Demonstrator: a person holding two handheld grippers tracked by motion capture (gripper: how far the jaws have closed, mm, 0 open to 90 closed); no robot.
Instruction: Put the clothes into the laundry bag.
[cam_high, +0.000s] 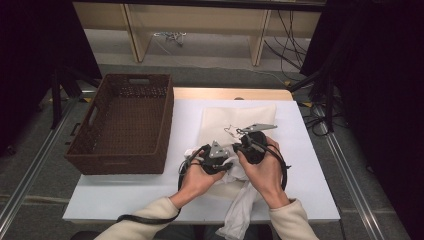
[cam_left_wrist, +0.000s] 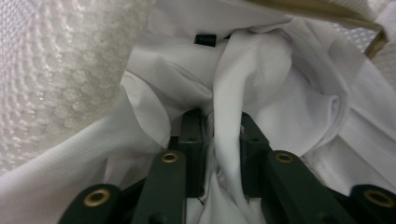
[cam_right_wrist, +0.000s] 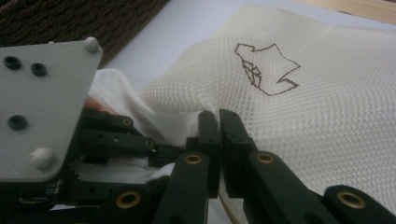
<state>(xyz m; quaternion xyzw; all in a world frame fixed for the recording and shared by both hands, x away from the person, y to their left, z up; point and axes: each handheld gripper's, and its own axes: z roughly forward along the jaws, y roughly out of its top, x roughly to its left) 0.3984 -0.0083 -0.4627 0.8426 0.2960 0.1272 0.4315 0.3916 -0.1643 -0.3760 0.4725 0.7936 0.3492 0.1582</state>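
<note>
Nearest the camera, a tail of the white garment (cam_high: 240, 210) is seen hanging off the desk (cam_high: 310, 190) edge, on the person's side of the mesh bag (cam_high: 235, 117). The rest of the garment is bunched at the bag's near end, at its mouth, partly under the mesh.

Left tongs (cam_left_wrist: 223, 140): only narrowly parted, with a fold of the garment gripped between the pads. Cloth is seen touching both pads. The tips are pointed into the bag's mouth; mesh is seen to one side and the tan zip edge above.

Right tongs (cam_right_wrist: 219, 126): fully closed, jaws together. The bag's near rim is judged to be pinched between them and held up, though the exact bite is hidden behind the jaws. The printed outline logo (cam_right_wrist: 266, 70) is seen on the mesh just beyond the tips.

Key relation: the bag's long axis is laid away from the person, with the mouth at the near end. The garment's long axis is lined up with it, with the tail trailing back from the mouth. Both tongs are placed at the mouth, touching or nearly so. The left is the one on the garment, so the feed is judged to fall to it: straight away from the person, along the bag's axis, while the rim is kept lifted by the right.

The wicker basket (cam_high: 135, 77) is set well to the left of the bag and is not involved yet.

Risk: the tail could be dragged off the desk edge if the fold is let go too early.
</note>
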